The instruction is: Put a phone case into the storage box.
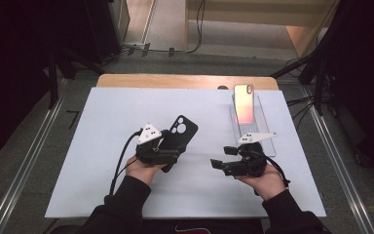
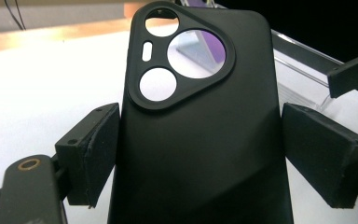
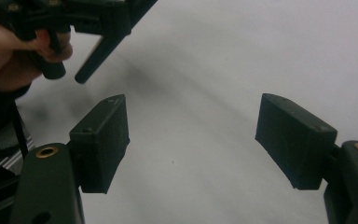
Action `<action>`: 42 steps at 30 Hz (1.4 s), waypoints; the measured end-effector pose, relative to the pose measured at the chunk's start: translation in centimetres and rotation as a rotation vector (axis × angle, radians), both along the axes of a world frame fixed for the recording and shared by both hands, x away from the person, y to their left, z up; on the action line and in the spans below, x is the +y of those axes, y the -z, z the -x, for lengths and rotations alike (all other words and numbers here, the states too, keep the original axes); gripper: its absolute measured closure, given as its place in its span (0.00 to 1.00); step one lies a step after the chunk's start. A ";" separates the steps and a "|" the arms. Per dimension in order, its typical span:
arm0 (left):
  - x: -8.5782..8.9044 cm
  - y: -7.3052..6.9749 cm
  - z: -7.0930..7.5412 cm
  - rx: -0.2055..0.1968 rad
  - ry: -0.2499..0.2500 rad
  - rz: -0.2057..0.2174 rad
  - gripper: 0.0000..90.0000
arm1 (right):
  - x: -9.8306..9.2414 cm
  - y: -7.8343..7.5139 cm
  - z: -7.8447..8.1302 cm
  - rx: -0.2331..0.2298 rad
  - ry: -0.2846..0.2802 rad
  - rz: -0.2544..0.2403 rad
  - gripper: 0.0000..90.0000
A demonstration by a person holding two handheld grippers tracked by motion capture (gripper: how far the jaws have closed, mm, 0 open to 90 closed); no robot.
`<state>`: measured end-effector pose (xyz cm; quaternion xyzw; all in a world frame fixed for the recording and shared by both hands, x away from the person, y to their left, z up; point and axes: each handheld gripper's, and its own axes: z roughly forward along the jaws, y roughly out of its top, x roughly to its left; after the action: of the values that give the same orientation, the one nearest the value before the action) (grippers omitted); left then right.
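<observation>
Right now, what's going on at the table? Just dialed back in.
A person works two handheld grippers over a white mat. The left gripper is shut on a black phone case, clamped by its side edges and lifted off the mat. The right gripper is open with nothing between its jaws, hovering beside it. A phone leans on a clear stand at the back right.

table brightly lit | surroundings dark | gripper views soft, blurred
</observation>
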<state>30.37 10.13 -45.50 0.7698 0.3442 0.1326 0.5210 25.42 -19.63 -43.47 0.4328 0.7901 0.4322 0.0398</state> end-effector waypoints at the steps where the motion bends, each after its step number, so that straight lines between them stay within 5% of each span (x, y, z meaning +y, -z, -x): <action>1: -0.1 0.1 0.1 -0.016 -0.003 0.005 0.16 | 0.1 -0.1 -0.1 0.003 0.006 -0.003 0.26; 8: -0.8 0.8 0.7 -0.066 -0.023 0.037 0.16 | 1.0 -0.7 -1.0 0.005 0.030 -0.018 0.26; 24: -1.9 2.0 1.7 -0.063 -0.049 0.158 0.16 | 2.7 -2.1 -3.1 0.005 0.058 -0.078 0.25; 42: -1.9 1.7 2.1 -0.091 -0.051 0.170 0.16 | 4.4 -2.5 -5.4 0.042 0.065 -0.133 0.24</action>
<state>28.29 8.19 -47.17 0.7070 0.3499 0.1509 0.5958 30.77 -15.25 -40.93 0.4690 0.7458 0.4731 0.0082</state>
